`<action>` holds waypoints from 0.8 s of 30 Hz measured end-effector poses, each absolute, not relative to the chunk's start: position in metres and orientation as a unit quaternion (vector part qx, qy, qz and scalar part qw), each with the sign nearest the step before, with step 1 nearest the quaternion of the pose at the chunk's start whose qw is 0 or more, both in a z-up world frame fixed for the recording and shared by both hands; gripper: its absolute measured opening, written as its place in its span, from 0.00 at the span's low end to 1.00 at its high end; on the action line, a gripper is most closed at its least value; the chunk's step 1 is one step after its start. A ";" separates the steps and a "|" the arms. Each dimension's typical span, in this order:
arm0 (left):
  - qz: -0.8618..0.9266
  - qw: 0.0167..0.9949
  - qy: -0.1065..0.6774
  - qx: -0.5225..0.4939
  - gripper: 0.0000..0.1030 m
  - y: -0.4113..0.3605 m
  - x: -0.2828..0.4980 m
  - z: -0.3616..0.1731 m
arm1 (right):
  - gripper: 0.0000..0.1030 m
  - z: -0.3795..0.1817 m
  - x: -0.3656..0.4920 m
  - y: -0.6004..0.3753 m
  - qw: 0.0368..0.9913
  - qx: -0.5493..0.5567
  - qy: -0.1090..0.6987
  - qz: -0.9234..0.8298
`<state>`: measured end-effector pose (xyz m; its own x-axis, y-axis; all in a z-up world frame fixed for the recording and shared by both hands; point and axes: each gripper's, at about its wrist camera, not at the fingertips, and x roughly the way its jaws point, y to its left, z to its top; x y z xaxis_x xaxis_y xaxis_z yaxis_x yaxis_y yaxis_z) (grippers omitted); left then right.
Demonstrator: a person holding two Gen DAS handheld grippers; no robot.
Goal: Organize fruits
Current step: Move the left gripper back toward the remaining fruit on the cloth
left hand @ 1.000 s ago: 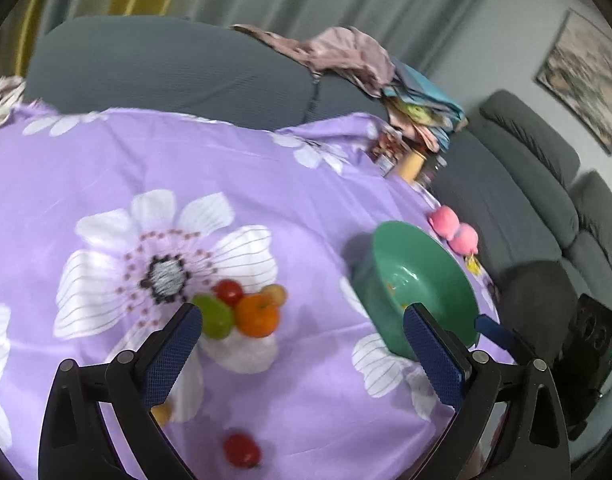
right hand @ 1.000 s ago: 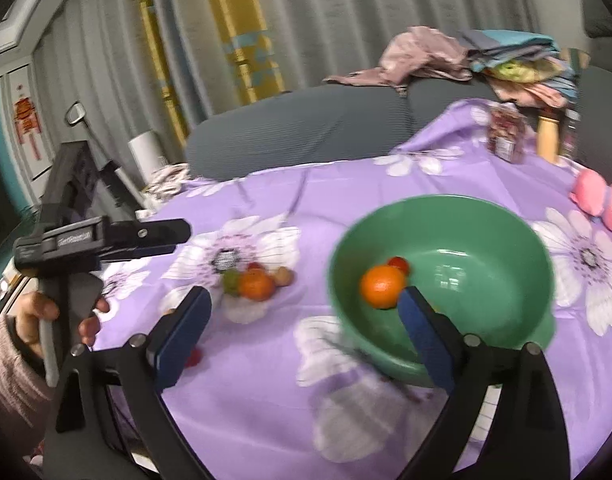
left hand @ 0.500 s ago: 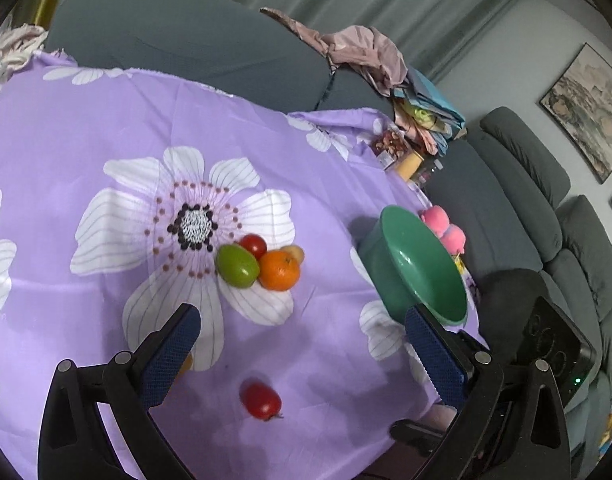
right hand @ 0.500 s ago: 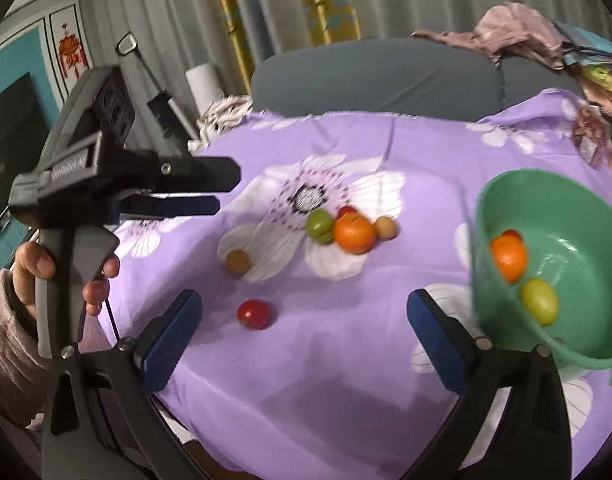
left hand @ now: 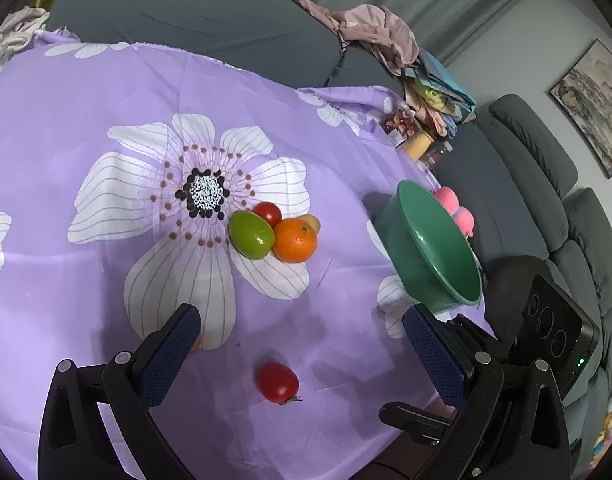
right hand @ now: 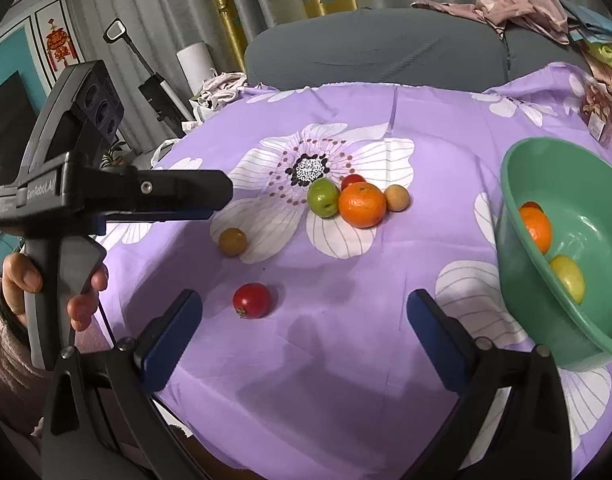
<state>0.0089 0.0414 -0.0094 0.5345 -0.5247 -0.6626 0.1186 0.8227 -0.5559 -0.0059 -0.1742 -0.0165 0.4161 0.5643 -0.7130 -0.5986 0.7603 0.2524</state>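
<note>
Red tomato [left hand: 277, 382] is found lying alone on the cloth [left hand: 66, 264], just ahead of the left gripper [left hand: 302, 354], between its parted, empty jaws. The right gripper [right hand: 304, 328], likewise parted and empty, is judged slightly farther; the bowl [right hand: 517, 264] stands at right.

Soft indoor light is falling evenly on the purple tablecloth [right hand: 345, 280], fruits are casting faint shadows on it, the green bowl [right hand: 585, 232] is showing mild glare, and strong fisheye bending with dark corners is surrounding the tablecloth.
</note>
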 end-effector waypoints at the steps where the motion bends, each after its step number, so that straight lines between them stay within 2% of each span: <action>1: -0.191 0.844 0.445 -0.230 0.99 0.041 0.010 -0.010 | 1.00 -0.018 -0.005 -0.173 0.840 -0.021 0.416 0.346; 24: -0.226 0.790 0.515 -0.246 0.99 0.010 0.068 -0.032 | 1.00 -0.028 0.027 -0.158 0.829 -0.007 0.441 0.342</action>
